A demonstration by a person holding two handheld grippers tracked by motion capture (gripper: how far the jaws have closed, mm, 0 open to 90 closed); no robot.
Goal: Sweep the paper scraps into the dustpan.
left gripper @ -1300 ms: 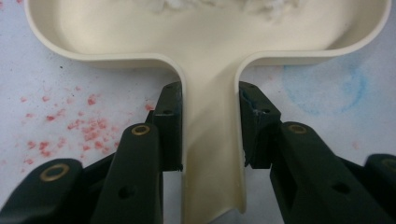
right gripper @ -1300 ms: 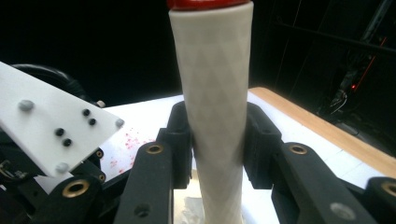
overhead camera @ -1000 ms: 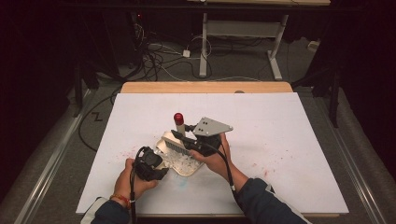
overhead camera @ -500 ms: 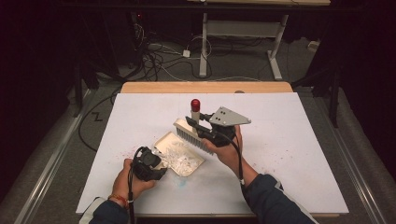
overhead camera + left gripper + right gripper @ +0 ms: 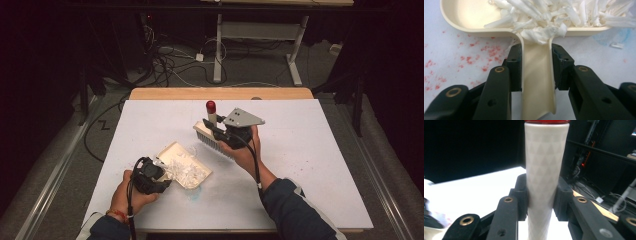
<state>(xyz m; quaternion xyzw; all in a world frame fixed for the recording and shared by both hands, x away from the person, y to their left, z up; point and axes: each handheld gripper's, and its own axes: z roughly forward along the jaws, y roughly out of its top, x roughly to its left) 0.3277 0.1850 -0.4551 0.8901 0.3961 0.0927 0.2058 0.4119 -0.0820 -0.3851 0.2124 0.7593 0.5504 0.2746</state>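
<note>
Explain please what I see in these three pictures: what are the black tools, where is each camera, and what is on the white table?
A person sits at a white table and holds a hand-operated gripper in each hand. The high view looks down from above. The other two cameras ride on the grippers and look along their black jaws. The left gripper is shut on the handle of a cream dustpan, which lies on the table and holds white paper shreds. The right gripper is shut on the white handle of a brush with a red end, lifted above the table. Faint red specks and a blue smear mark the table beside the pan.
</note>
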